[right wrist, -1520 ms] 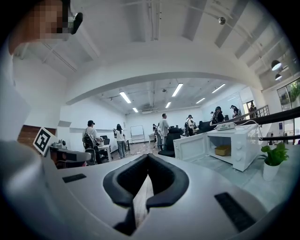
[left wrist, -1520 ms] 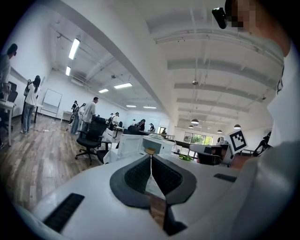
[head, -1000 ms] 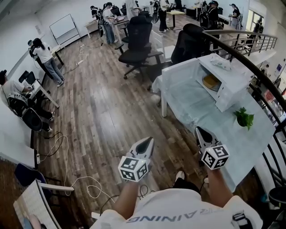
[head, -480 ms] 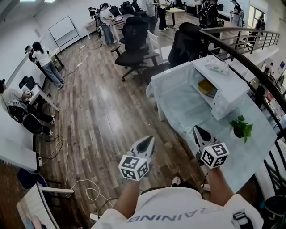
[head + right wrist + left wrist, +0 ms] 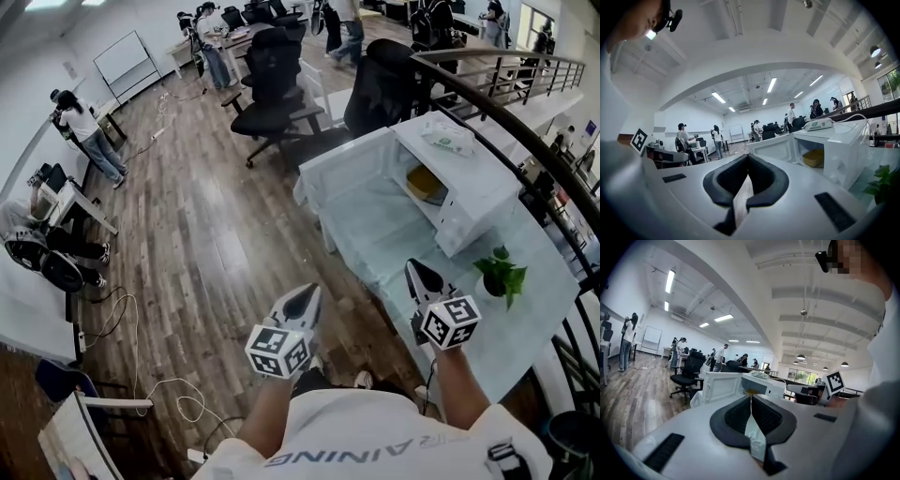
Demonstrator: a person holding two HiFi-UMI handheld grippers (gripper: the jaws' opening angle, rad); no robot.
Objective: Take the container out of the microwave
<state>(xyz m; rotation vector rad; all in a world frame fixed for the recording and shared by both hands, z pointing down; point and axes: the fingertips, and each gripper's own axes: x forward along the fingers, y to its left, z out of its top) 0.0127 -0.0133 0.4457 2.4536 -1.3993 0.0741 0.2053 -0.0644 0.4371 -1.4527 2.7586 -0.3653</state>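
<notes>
A white microwave (image 5: 473, 183) stands on a table covered with a pale cloth (image 5: 375, 234), its door (image 5: 774, 148) swung open. Inside lies a yellow container (image 5: 424, 185), which the right gripper view shows as the container (image 5: 813, 158) in the open cavity. Both grippers are held out in front of the person, well short of the microwave. My left gripper (image 5: 302, 302) is over the wooden floor, shut and empty. My right gripper (image 5: 419, 277) hangs above the table's near edge, shut and empty. In the left gripper view the microwave (image 5: 764, 385) lies straight ahead past the shut gripper (image 5: 750, 399).
A small potted plant (image 5: 497, 274) stands on the table to the right of the microwave. A flat pack (image 5: 445, 139) lies on the microwave's top. Black office chairs (image 5: 272, 84) stand beyond the table, a dark railing (image 5: 525, 131) runs along the right, and cables (image 5: 141, 384) lie on the floor.
The person has walked toward the table with both grippers carried forward. The table and microwave sit nearer and larger in the head view. Both grippers stay shut.
</notes>
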